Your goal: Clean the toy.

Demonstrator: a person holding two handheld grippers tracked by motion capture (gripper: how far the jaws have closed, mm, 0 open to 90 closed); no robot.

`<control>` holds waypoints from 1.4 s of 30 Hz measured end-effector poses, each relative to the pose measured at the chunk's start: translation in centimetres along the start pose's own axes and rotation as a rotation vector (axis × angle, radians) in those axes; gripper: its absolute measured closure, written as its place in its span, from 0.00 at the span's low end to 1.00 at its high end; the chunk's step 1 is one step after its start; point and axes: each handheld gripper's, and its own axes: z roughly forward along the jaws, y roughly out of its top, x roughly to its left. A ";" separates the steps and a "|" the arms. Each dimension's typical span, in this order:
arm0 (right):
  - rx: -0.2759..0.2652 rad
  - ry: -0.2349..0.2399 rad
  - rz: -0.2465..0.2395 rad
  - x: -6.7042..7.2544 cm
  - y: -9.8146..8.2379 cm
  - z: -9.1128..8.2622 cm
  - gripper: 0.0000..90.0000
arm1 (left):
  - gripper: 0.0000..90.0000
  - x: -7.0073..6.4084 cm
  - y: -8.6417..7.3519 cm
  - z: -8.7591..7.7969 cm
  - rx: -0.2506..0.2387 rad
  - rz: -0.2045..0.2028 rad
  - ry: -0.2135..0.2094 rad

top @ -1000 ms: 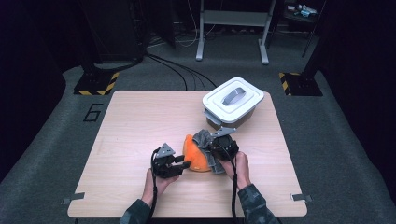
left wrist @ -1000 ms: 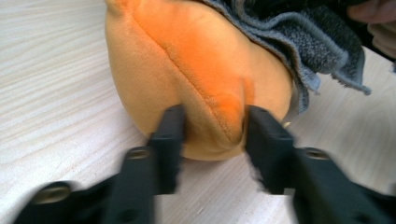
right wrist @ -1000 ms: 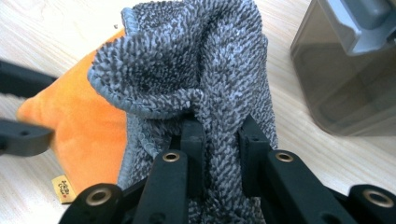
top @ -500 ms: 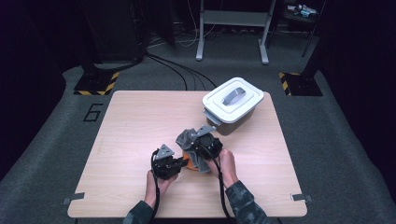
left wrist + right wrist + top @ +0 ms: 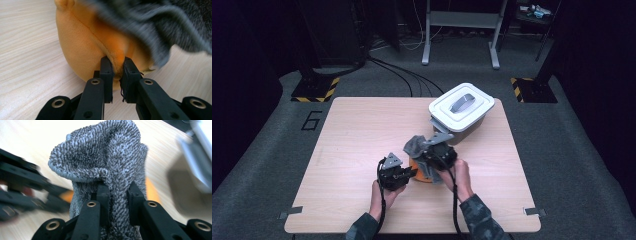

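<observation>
While our left tool (image 5: 116, 68) pinches a fold of the orange plush toy (image 5: 87, 45) resting on the table (image 5: 357, 135), having just closed its jaws on it, our right tool (image 5: 117, 192) grips the grey knitted cloth (image 5: 105, 152) above the toy, near the lidded white box (image 5: 460, 106).

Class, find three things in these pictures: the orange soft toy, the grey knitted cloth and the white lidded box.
orange soft toy (image 5: 85, 47), left gripper view, on its plush side.
grey knitted cloth (image 5: 105, 152), right gripper view, on its upper fold.
white lidded box (image 5: 462, 105), high view, on its lid.
</observation>
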 end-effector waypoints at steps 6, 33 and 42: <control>0.050 -0.044 -0.049 0.1 -0.6 1.6 0.85 | 0.90 0.2 -0.6 0.0 -0.006 -0.048 0.025; 0.069 -0.060 -0.065 0.6 1.5 2.5 0.85 | 0.90 -0.2 -1.1 0.2 -0.029 0.017 0.038; 0.147 -0.149 -0.022 -2.7 0.1 3.1 0.85 | 0.90 0.2 -1.7 0.0 -0.041 -0.017 0.016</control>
